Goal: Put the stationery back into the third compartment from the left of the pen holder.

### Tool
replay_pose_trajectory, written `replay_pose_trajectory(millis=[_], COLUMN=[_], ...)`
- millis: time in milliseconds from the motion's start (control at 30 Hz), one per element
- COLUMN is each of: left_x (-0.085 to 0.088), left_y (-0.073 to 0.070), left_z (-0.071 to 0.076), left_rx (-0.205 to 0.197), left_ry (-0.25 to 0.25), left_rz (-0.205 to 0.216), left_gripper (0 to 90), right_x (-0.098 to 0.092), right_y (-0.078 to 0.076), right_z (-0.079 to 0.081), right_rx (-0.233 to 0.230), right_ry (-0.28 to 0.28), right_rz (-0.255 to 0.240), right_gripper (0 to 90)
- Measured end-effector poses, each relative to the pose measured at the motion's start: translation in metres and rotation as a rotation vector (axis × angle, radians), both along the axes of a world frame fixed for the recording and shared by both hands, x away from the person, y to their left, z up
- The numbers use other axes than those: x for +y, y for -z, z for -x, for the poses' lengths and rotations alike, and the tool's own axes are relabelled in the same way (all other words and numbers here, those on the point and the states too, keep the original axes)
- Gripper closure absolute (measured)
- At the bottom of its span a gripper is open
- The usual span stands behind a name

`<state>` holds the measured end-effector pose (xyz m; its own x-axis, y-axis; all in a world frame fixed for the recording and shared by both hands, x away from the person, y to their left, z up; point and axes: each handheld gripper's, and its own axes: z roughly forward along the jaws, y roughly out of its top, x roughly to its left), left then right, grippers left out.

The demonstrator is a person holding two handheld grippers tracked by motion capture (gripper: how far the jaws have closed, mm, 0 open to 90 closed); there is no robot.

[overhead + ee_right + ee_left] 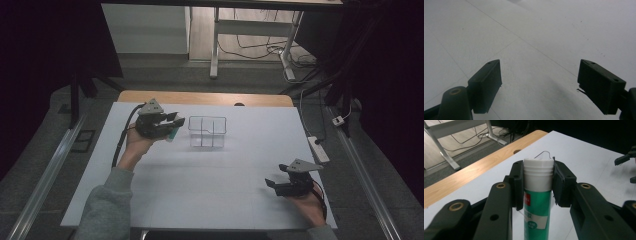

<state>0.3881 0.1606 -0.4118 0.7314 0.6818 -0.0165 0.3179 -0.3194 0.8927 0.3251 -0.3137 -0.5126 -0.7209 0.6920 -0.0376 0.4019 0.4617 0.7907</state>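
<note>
- The left claw (172, 121) was clenched on a glue stick (537, 202): both pads pressed the white cap (538, 173) from either side, and the green tube ran down between the jaws toward the camera that rode on that claw.
- The stick's long axis lay along the claw's own jaws, cap end outward at the tips; in the high view its green end (172, 134) showed just below the tips, held clear of the bench.
- A clear wire-edged bin (207, 131) stood just ahead of the left claw's tips, near but not touching. Over the cap, in the left gripper view, a thin bit of its rim (546, 153) showed directly behind the stick.
- My reading is that the stick was bound for that bin. If so, the coming move turned on this: the bin lay straight beyond the cap, so the claw had only to carry on along its own line and tip the stick in.
- The left hand (136, 145) was by far the nearer to the bin.
- The right claw (274, 184) was well apart, resting low on the bench, released, its jaws spread wide with nothing between them but bare surface.
- The bench (240, 165) was covered in plain white, with a wooden strip (210, 98) at its far edge.
- Beyond lay a dim room: grey floor, desk legs and loose cables, a power strip (318, 149) off the bench's right side.
</note>
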Motion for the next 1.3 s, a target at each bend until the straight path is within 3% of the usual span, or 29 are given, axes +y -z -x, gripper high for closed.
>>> replay_pose_trajectory(millis=[467, 600, 1300], left_x=[-0.029, -0.036, -0.06], left_y=[-0.004, -0.005, -0.008], left_z=[-0.016, -0.02, -0.038], left_rx=[-0.012, -0.013, -0.006], left_ry=[0.023, 0.027, 0.036], left_rz=[0.009, 0.0, 0.0], left_gripper=[64.3, 64.3, 64.3], right_x=[0.0, 0.0, 0.0], right_y=[0.001, -0.001, 0.001], right_z=[0.0, 0.002, 0.0], right_rx=[-0.002, -0.01, -0.001], right_ry=[0.003, -0.004, 0.004], right_rz=[0.008, -0.017, -0.003], right_gripper=[19.6, 19.8, 19.2])
